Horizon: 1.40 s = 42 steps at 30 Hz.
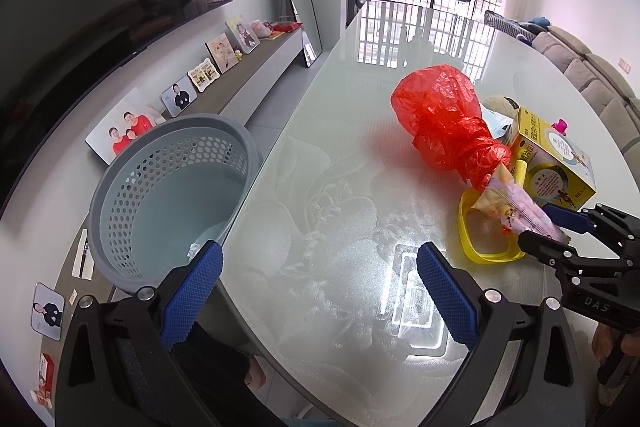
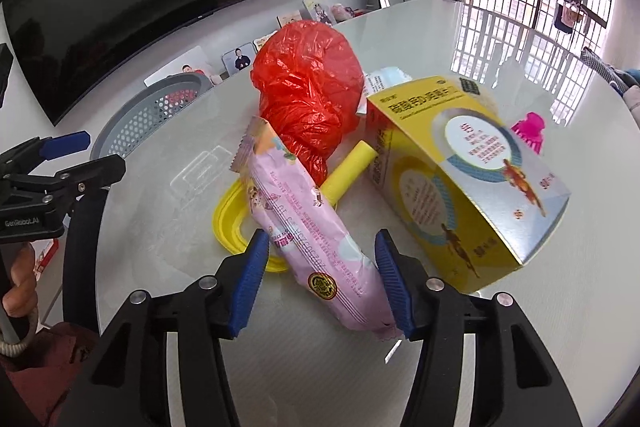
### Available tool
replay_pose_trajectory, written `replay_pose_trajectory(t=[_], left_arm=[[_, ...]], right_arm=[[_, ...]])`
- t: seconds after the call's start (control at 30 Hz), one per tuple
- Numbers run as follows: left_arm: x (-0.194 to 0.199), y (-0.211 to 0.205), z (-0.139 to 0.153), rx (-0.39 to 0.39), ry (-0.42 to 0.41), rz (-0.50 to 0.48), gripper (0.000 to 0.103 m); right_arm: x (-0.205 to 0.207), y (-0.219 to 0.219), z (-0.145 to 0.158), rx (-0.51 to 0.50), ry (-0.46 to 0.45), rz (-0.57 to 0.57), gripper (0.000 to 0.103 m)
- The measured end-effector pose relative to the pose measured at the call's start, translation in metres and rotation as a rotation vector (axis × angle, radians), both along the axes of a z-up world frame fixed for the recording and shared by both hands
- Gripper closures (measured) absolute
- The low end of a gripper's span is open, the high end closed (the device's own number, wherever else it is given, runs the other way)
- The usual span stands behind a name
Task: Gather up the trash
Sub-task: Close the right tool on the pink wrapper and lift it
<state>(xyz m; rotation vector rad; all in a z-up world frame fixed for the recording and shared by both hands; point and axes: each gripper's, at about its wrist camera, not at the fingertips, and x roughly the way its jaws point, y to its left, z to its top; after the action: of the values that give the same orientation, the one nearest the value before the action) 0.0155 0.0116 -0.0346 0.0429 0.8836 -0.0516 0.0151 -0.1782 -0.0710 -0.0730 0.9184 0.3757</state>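
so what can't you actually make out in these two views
- Red bag: knotted shut, so its contents are hidden in both views.
- White packet: mostly hidden behind the red bag and yellow box in the right wrist view.
- Pink item: blurred, half behind the box.
- Grey basket: a small white scrap inside sits behind the left gripper's finger; unidentifiable.
- Pink wrapper: print too small to read.

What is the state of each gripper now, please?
Left gripper: open, empty.
Right gripper: open around the pink snack packet, not clamping it.
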Motion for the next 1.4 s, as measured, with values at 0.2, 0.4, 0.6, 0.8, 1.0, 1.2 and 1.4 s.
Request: replay_pose_trajectory(t=[0.2,0.4,0.6,0.8,1.0,1.2,1.4], left_arm=[[0.0,-0.002,-0.003,-0.002,0.007,-0.003,0.007],[0.0,-0.004,-0.004,-0.001,0.006,-0.009,0.007],[-0.001,-0.004,-0.004,-0.002,0.008,-0.01,0.007],[-0.002,-0.004,-0.004,-0.003,0.005,-0.008,0.007],[-0.003,-0.002,-0.005,-0.008,0.006,-0.004,0.007],[-0.002,-0.001,-0.007,-0.013,0.01,-0.01,0.007],[-0.003,-0.005,-0.008,-0.016,0.013,-0.024,0.007]], right_arm=[[-0.009,0.002,0.0,-0.003,0.012,0.02,0.069],[-0.016,0.005,0.005,0.004,0.03,0.029,0.072],[-0.019,0.013,0.008,-0.012,0.012,0.036,0.046],[-0.01,0.022,0.004,-0.031,0.025,0.05,0.046],[-0.009,0.026,-0.006,-0.056,0.052,0.045,0.053],[-0.015,0.022,-0.006,-0.033,0.065,0.025,0.068],[-0.031,0.009,0.003,0.042,0.029,-0.034,0.073]])
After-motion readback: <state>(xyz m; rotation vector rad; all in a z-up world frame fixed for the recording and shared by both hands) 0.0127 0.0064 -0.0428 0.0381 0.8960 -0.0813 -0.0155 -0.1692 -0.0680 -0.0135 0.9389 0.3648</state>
